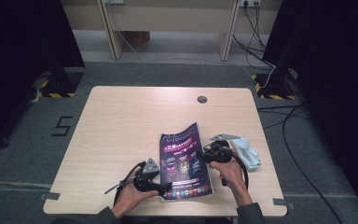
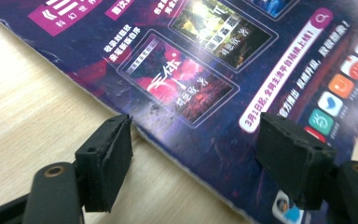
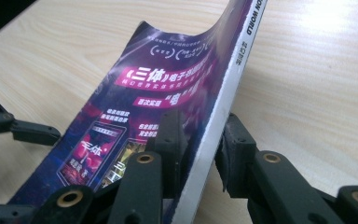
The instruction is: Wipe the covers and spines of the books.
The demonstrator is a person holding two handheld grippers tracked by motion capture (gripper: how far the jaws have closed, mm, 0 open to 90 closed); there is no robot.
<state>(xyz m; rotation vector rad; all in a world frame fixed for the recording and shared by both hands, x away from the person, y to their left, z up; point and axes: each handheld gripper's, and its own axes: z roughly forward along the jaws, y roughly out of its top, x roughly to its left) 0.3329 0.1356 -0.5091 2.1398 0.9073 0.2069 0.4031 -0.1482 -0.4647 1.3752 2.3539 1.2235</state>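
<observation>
Pinching the magazine's (image 3: pixel 168 88) spine edge between our right gripper's (image 3: pixel 200 144) jaws, we keep our left gripper (image 2: pixel 193 154) apart, its jaws straddling the cover's edge.

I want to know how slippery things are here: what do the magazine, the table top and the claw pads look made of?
Magazine: glossy coated paper, judging by the glare on its cover and white page edges at the spine.
Table: likely wood-grain laminate, smooth and light.
Pads of the left claw: matte black, apparently rubber or foam, with rough edges.
</observation>
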